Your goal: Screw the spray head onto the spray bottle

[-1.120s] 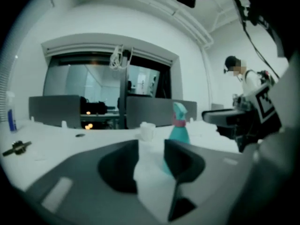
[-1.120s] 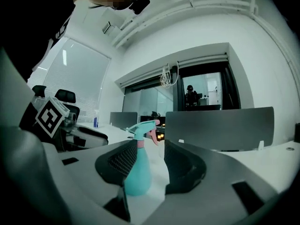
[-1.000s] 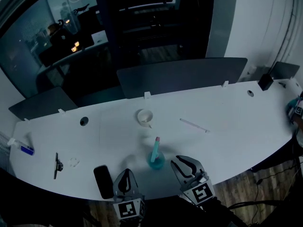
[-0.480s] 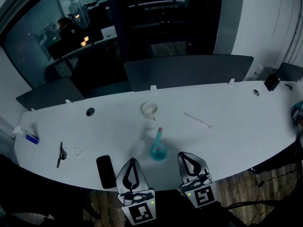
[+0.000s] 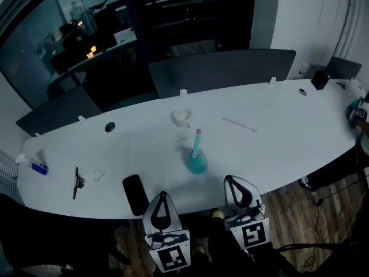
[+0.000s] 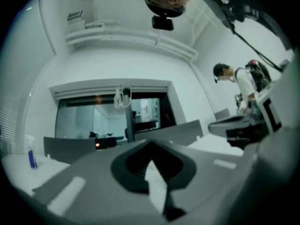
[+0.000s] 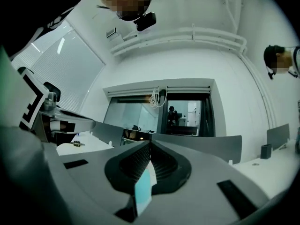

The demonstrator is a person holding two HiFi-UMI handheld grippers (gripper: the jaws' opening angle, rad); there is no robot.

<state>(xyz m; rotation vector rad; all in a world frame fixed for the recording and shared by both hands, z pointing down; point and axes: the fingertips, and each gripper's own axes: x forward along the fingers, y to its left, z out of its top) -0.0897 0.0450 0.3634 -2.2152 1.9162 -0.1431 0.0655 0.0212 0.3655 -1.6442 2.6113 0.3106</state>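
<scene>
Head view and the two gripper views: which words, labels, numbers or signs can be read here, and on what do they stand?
None can be read as words or numbers.
Left gripper, marker cube: black-and-white square pattern, no letters.
Right gripper, marker cube: same kind of pattern.
Small bottle at the table's left end: blue label, too small to read.
</scene>
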